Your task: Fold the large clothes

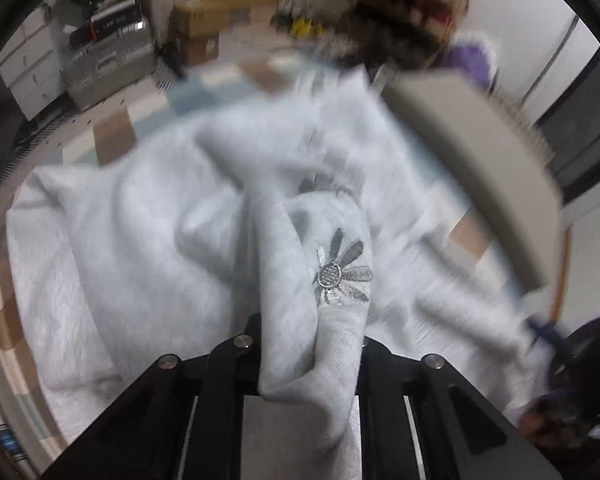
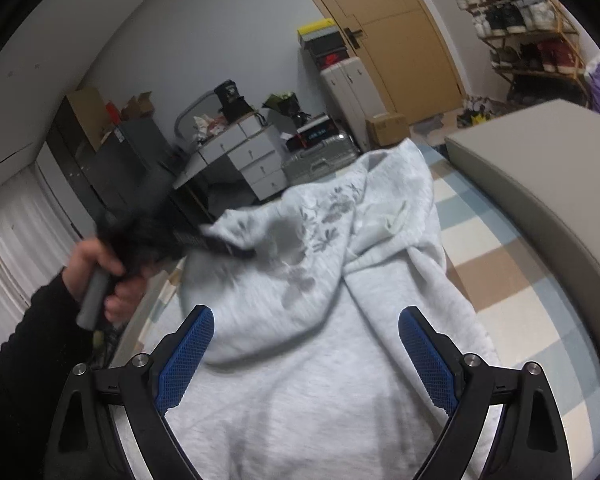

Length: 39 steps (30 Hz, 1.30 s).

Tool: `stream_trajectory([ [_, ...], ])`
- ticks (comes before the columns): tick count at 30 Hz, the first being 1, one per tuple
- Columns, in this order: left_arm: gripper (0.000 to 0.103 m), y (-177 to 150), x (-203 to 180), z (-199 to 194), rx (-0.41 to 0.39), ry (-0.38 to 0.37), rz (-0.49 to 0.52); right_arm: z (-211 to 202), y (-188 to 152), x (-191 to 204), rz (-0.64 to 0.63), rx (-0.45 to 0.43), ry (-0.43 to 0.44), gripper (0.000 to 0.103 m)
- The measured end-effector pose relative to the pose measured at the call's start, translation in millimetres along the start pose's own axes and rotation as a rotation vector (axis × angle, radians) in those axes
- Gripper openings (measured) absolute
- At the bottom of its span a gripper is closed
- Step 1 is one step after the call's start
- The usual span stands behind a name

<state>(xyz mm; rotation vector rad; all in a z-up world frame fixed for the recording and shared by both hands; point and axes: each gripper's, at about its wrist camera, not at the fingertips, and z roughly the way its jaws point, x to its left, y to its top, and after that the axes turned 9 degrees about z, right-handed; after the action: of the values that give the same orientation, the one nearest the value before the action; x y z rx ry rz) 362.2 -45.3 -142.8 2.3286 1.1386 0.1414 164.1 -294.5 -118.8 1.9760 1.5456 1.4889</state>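
Observation:
A large pale grey sweatshirt (image 1: 140, 240) with grey embroidered flowers (image 1: 338, 272) lies spread on a checkered cover. In the left wrist view a bunched fold of it rises between the black fingers of my left gripper (image 1: 312, 336), which is shut on the cloth. The right wrist view shows that gripper (image 2: 228, 248) from outside, held by a person's hand (image 2: 96, 264) and lifting one edge of the sweatshirt (image 2: 320, 360). My right gripper (image 2: 306, 316) hovers over the near part of the garment, its blue pads (image 2: 188, 360) wide apart with nothing pressed between them.
The checkered cover (image 2: 500, 280) runs off to the right under a grey padded board (image 2: 540, 184). Behind stand a silver suitcase (image 2: 316, 160), white drawers (image 2: 256, 160), a cardboard box (image 2: 386, 128), a shoe rack (image 2: 528, 40) and a wooden door (image 2: 400, 40).

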Motion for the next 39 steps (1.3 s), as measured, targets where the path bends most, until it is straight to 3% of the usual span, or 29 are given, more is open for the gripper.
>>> stream_trajectory([
  [3,0.009,1.7,18.3,-48.6,-0.285,-0.142,-0.085,4.3,2.9,-4.1,0.029,-0.006,-0.002,0.095],
  [4,0.009,-11.9,33.6,-58.9,-0.394,-0.250,-0.161,5.1,4.3,-5.1,0.041,-0.014,0.008,0.095],
  [5,0.009,-25.5,44.1,-55.6,-0.447,-0.325,-0.231,6.0,5.6,-5.2,0.048,-0.017,0.014,0.095],
  [6,0.009,-42.2,55.7,-46.0,-0.474,-0.393,-0.306,7.0,6.1,-4.6,0.050,-0.017,0.014,0.095],
  [7,0.008,-65.7,67.3,-22.0,-0.439,-0.467,-0.405,9.7,6.9,-3.7,0.049,-0.014,0.007,0.095],
  [9,0.008,-101.2,76.1,26.5,-0.306,-0.513,-0.517,16.1,8.7,-2.4,0.040,0.008,-0.005,0.095],
  [11,0.008,-129.7,75.4,60.1,-0.165,-0.421,-0.560,22.0,10.1,-0.2,0.030,0.025,-0.021,0.095],
  [13,0.009,-145.6,73.5,68.5,-0.109,-0.365,-0.542,28.3,12.3,5.3,0.019,0.041,-0.034,0.095],
  [15,0.011,-147.5,67.6,54.6,-0.114,-0.308,-0.498,34.3,16.7,15.2,0.000,0.055,-0.037,0.095],
  [17,0.018,-147.4,55.2,29.4,-0.109,-0.192,-0.420,41.0,25.6,34.4,-0.051,0.064,-0.034,0.095],
  [19,0.019,-147.9,45.7,7.7,-0.168,-0.125,-0.345,50.7,38.2,63.4,-0.128,0.070,-0.028,0.095],
  [22,0.031,-158.0,43.6,-10.7,-0.225,-0.123,-0.318,81.3,53.0,105.9,-0.253,0.109,-0.003,0.095],
  [24,0.031,-174.0,43.6,-26.5,-0.261,-0.127,-0.328,111.5,56.2,125.9,-0.313,0.152,-0.026,0.085],
  [26,0.031,-189.7,44.0,-33.4,-0.277,-0.110,-0.332,164.6,51.7,139.1,-0.373,0.279,-0.083,0.051],
  [28,0.031,-192.1,30.1,-30.0,-0.290,-0.069,-0.340,213.1,38.6,131.8,-0.377,0.421,-0.158,0.034],
  [30,0.031,-199.2,27.6,-32.0,-0.281,-0.047,-0.347,252.9,18.0,112.9,-0.385,0.536,-0.240,0.033],
  [32,0.031,-195.0,25.5,-25.9,-0.255,-0.034,-0.345,250.7,9.9,110.8,-0.415,0.508,-0.227,0.034],
  [36,0.031,-182.7,24.7,-29.9,-0.236,0.016,-0.315,231.4,-2.1,100.3,-0.397,0.552,-0.213,0.034],
  [39,0.031,-158.8,20.3,-24.0,-0.229,0.016,-0.253,203.3,-1.5,86.9,-0.340,0.489,-0.149,0.034],
])
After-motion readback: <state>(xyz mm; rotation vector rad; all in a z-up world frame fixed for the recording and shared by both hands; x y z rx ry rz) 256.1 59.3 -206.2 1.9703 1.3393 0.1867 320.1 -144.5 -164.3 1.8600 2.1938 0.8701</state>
